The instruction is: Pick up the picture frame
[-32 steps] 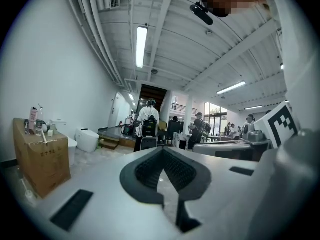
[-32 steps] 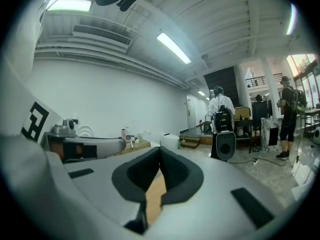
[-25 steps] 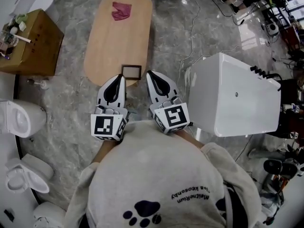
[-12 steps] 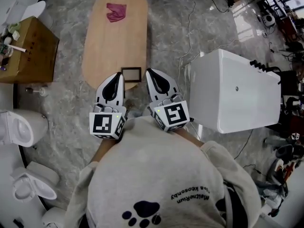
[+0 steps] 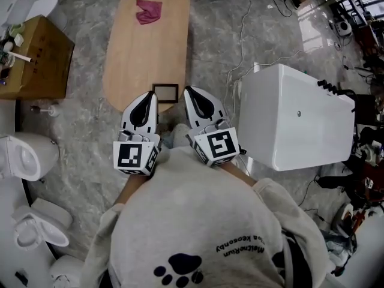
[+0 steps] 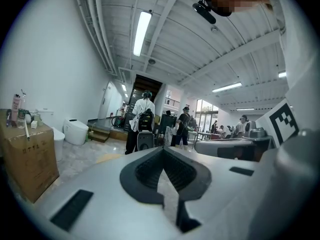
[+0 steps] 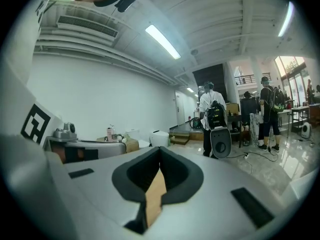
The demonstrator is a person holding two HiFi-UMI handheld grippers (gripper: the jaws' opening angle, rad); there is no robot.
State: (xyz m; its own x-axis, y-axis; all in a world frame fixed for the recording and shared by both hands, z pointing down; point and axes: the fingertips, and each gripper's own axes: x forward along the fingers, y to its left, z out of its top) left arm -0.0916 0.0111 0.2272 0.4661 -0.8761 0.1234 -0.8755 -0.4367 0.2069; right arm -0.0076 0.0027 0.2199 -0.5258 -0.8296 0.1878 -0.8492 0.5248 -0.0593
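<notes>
The left tool (image 5: 150,98) and right tool (image 5: 191,93) are held side by side, close in front of the person's chest. Both point away toward the far side, roughly level. Each tool's jaws are pressed together with nothing between them. The forearms (image 5: 240,176) reach out behind them.

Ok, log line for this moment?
stage: pre-grasp | left gripper: shut, empty | right gripper: shut, empty | picture frame: flat on near end of wooden table, between gripper tips, ungripped

Left gripper (image 6: 162,150) jaws meet at the tips, nothing between. Cardboard box (image 6: 27,159) at left; person (image 6: 142,119) standing beyond.
</notes>
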